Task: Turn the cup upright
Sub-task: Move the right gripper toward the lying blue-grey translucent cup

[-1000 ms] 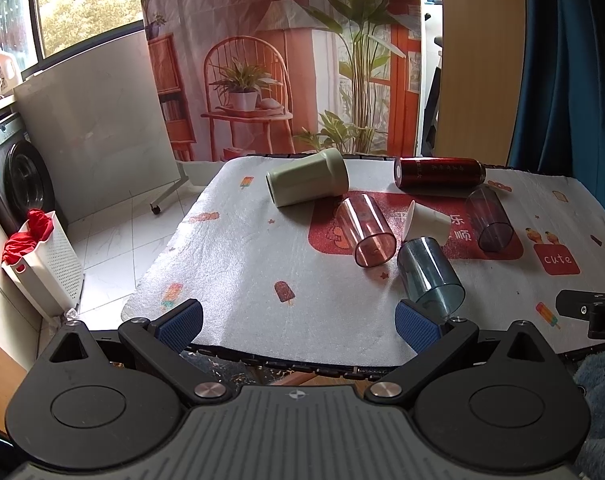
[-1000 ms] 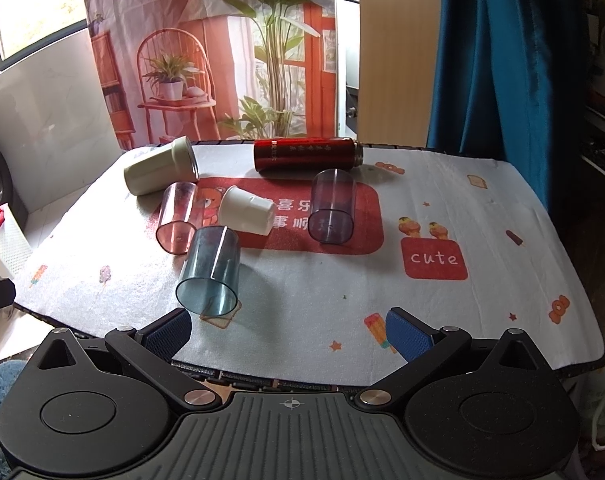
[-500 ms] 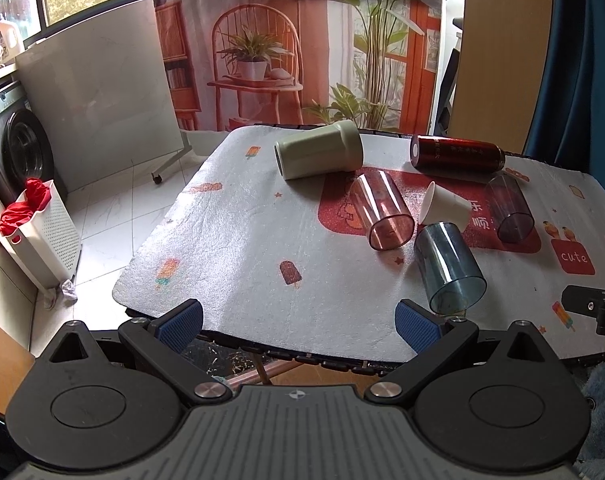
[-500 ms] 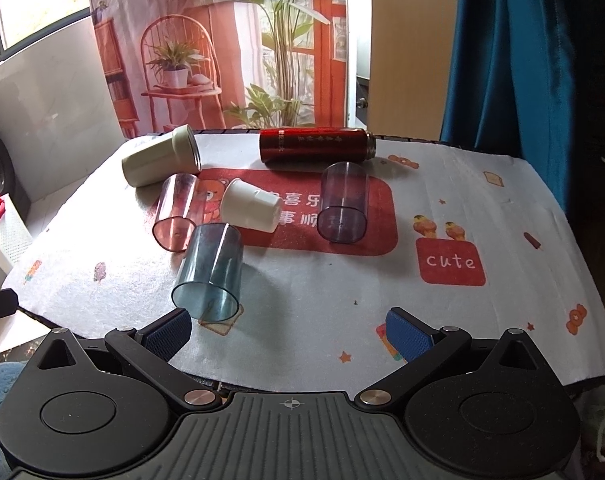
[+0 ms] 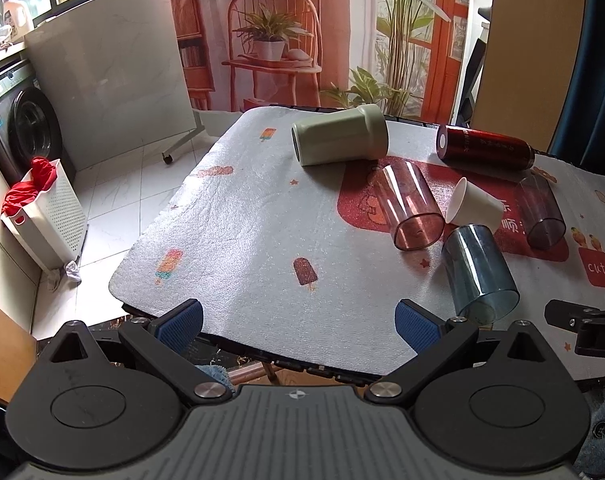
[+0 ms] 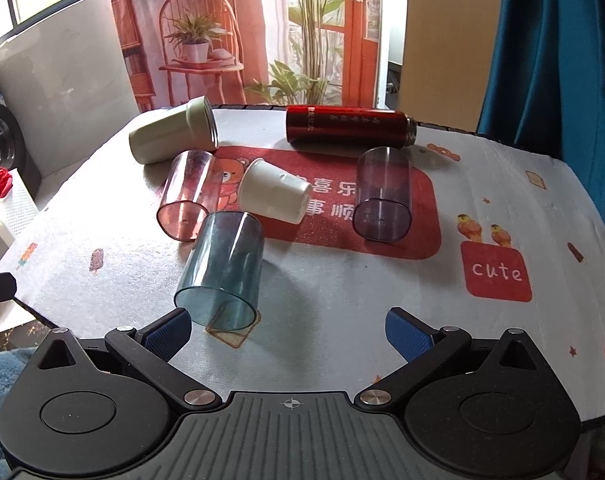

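Observation:
Several cups lie on their sides on the table mat (image 5: 242,240): a blue clear cup (image 6: 222,270) nearest me, a pink clear cup (image 6: 186,196), a small white cup (image 6: 274,192), a purple clear cup (image 6: 382,196), a pale green cup (image 6: 170,138) and a red flask (image 6: 346,124). They also show in the left wrist view: blue (image 5: 478,272), pink (image 5: 410,204), white (image 5: 474,204), purple (image 5: 540,212), green (image 5: 338,136). My right gripper (image 6: 288,330) is open, its left finger just beside the blue cup's mouth. My left gripper (image 5: 298,320) is open and empty at the table's near edge.
A white laundry basket (image 5: 42,216) with red cloth stands on the tiled floor at the left, by a washing machine (image 5: 18,128). A grey board (image 5: 106,92) leans behind. A blue curtain (image 6: 554,60) hangs at the right. The table drops off at its left and near edges.
Both grippers have moved forward and up over the table's near edge. The cups now sit lower and closer in both views. Nothing was grasped and no cup has moved.

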The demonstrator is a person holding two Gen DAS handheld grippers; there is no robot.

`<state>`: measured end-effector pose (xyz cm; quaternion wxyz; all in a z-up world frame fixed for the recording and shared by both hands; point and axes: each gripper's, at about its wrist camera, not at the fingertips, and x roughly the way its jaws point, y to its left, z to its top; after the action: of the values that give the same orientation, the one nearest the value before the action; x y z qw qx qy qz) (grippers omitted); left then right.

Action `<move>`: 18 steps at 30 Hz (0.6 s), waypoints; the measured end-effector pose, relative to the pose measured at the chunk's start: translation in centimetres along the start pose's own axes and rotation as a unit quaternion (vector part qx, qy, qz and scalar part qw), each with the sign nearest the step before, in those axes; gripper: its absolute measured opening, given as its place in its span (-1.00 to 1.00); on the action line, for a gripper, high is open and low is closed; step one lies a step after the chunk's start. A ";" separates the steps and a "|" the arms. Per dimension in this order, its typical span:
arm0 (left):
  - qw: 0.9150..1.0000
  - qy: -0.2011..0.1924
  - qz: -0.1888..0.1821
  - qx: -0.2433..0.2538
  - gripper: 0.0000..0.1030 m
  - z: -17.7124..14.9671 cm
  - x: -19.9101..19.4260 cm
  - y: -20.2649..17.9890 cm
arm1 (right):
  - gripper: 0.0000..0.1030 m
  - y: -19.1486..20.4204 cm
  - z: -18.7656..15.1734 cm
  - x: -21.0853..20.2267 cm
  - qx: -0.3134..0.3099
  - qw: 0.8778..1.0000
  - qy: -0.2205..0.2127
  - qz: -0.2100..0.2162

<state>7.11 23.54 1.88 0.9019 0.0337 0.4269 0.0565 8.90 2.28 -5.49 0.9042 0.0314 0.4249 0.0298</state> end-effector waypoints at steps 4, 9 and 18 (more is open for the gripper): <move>1.000 -0.002 0.004 -0.006 1.00 0.3 0.6 0.2 | 0.99 1.2 0.2 1.6 -0.020 1.000 0.004 0.020; 1.000 -0.003 0.005 -0.016 1.00 0.2 1.1 0.5 | 0.99 2.8 0.4 3.5 -0.045 0.998 0.007 0.036; 1.000 0.004 0.002 -0.030 0.99 0.4 1.8 1.0 | 0.99 3.9 0.1 4.4 -0.060 0.998 0.021 0.017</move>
<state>8.49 24.78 0.88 0.9007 0.0074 0.4284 0.0716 11.65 6.47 -8.47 0.8946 -0.0162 0.4409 0.0714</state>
